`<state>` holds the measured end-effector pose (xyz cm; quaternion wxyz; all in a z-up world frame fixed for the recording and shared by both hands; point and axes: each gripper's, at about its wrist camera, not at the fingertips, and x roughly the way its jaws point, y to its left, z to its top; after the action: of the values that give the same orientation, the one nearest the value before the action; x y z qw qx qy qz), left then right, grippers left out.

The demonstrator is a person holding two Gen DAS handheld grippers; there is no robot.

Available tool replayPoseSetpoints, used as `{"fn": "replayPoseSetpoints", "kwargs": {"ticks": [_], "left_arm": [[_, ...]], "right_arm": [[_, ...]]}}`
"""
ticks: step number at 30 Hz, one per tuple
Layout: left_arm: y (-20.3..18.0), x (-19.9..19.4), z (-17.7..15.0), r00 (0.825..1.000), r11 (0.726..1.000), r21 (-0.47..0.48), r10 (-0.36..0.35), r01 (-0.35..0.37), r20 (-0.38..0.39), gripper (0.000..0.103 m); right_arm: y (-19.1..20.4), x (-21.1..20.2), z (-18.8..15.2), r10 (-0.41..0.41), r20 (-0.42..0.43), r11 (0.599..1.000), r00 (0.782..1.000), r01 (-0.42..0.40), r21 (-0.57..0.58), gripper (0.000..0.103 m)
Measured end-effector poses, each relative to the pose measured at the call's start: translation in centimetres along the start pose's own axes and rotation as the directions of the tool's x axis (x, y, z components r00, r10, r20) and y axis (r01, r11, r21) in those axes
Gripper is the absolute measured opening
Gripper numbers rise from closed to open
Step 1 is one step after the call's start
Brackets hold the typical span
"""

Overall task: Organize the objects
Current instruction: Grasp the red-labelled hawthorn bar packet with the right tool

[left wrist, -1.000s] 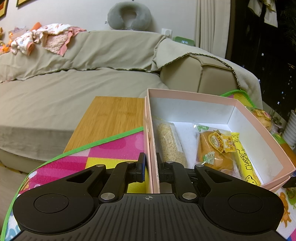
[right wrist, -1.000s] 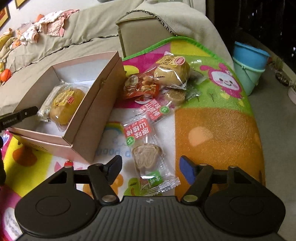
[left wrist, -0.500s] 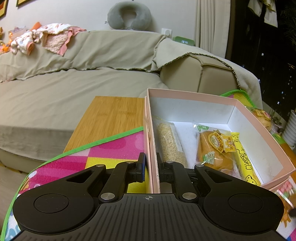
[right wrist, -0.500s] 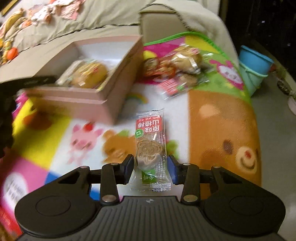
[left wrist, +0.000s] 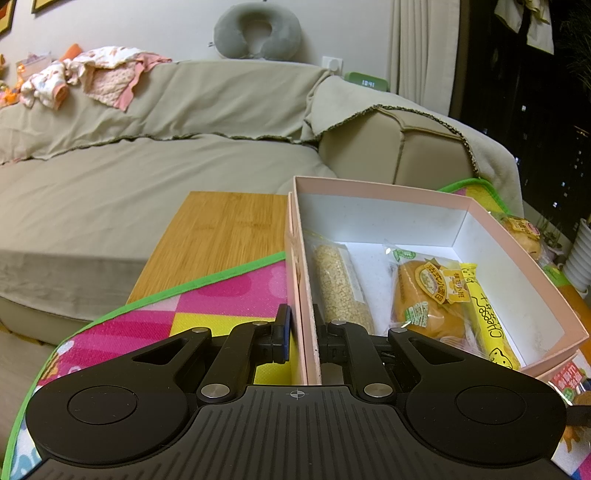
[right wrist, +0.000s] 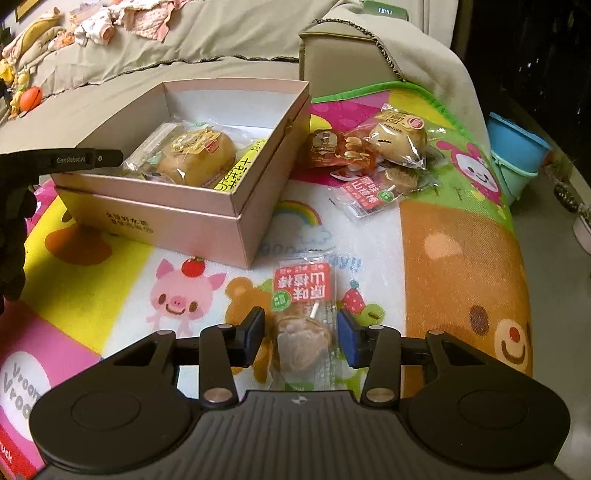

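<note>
1. Your left tongs (left wrist: 301,334) are clamped on the near wall of the pink box (left wrist: 388,192), one finger outside it and the other inside

2. Your right tongs (right wrist: 301,338) sit around a clear snack packet with a red label (right wrist: 304,321); the jaws have just been closing, and both pads now meet the wrapper's edges, so the packet is gripped, its label end pointing away from you over the play mat (right wrist: 461,258)

3. Inside the box, just ahead of the left tongs, lies a long grain bar (left wrist: 341,288); to its right a wrapped orange bun (left wrist: 428,299), then a yellow cheese stick (left wrist: 487,317) along the right wall

4. From the right tongs, the box stands ahead and to the left, with the tip of the other tongs reaching over its left rim

5. Ahead and to the right of the right tongs, well apart from the gripped packet, a loose heap of snacks rests on the mat: a wrapped pale bun (right wrist: 397,138), a red-orange packet (right wrist: 340,149) touching it, and a second red-label packet (right wrist: 369,195) just in front

6. Left of the left tongs, the mat's green edge crosses the bare wooden bench (left wrist: 218,232); beyond that is a beige sofa (left wrist: 147,177) with a grey neck pillow (left wrist: 256,31) on its back

7. Far right of the right tongs, a blue bucket (right wrist: 517,147) stands on the floor
</note>
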<state>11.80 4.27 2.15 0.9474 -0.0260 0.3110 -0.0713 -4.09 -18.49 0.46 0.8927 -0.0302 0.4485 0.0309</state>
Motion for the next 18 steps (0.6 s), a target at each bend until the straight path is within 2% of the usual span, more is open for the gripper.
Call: {"fn": "replayPoseSetpoints", "kwargs": {"ticks": [11, 18], "left_arm": [[0.0, 0.0, 0.0, 1.000, 1.000, 0.000, -0.002, 0.002, 0.000, 0.011], [0.0, 0.1, -0.1, 1.000, 1.000, -0.001, -0.005, 0.005, -0.001, 0.011]], "right_arm": [[1.3, -1.7, -1.2, 0.001, -0.004, 1.000, 1.000, -0.001, -0.018, 0.036], [3.5, -5.2, -0.6, -0.001, 0.052, 0.997, 0.999, 0.005, -0.073, 0.035]]}}
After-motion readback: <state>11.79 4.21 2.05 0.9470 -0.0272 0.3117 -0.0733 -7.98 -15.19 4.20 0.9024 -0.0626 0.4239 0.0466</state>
